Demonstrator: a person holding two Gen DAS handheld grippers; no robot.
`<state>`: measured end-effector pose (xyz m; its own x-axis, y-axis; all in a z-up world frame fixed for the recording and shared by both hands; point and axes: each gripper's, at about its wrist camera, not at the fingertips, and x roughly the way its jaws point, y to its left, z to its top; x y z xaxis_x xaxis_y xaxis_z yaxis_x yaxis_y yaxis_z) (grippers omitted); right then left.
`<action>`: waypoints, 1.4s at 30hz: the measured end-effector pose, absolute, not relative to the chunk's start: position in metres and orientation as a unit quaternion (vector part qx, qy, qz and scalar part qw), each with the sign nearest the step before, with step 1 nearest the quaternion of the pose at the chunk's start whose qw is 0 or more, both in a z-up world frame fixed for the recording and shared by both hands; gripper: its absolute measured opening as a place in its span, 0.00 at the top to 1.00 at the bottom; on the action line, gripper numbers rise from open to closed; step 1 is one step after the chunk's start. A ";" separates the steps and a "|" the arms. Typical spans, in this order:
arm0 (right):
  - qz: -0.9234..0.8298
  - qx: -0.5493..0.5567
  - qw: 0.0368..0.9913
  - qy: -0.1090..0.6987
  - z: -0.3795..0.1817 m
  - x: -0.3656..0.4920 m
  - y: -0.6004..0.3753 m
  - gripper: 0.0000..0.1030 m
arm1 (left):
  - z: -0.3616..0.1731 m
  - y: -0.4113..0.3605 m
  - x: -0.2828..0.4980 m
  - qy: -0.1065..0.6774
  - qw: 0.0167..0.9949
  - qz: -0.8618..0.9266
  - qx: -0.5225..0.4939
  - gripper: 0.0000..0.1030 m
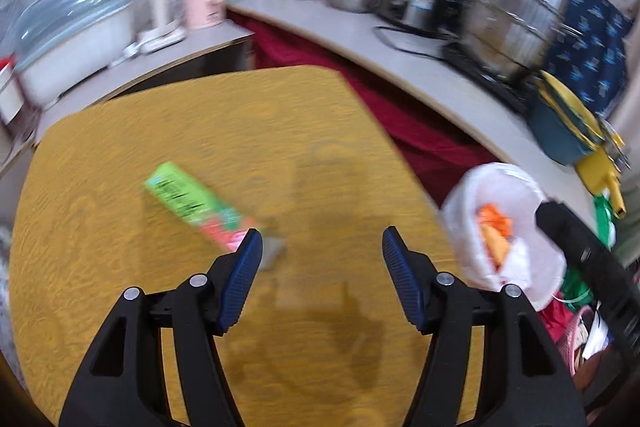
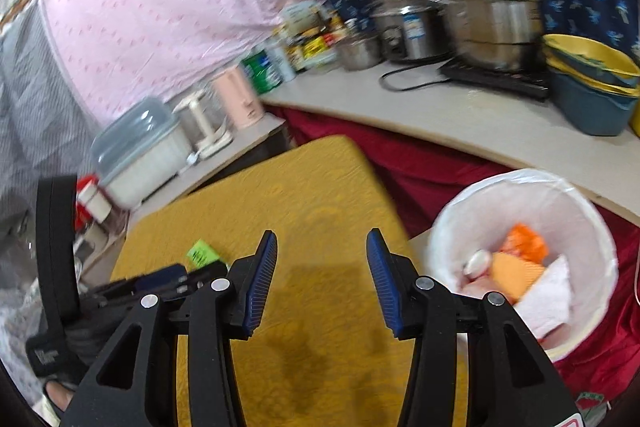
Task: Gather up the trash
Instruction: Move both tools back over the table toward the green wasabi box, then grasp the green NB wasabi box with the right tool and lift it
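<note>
Collecting trash, mostly done | left tool spread wide, empty | right tool spread wide, empty | green carton left on yellow surface | lined bin already holds wrappers

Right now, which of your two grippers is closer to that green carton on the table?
Left. The left gripper hangs open just beside the green carton, one fingertip nearly at its end. The right gripper sits farther toward the white trash bin.

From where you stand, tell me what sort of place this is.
Probably a home kitchen corner: steel pots on a counter with condiment bottles, plus a lined trash bin beside the yellow table.
</note>
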<state>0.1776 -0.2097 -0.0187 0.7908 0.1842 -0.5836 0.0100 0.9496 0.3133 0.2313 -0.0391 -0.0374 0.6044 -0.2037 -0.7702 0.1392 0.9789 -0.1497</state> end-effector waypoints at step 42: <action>0.128 0.023 0.880 0.457 -0.145 0.293 -0.052 0.61 | -0.113 0.088 0.269 0.485 0.870 -0.082 -0.024 0.70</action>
<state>0.2935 -0.0524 -0.1446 0.5486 0.2468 -0.7988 -0.2038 0.9661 0.1585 0.2685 0.0882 -0.1132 0.5162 -0.1662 -0.8402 0.1198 0.9854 -0.1213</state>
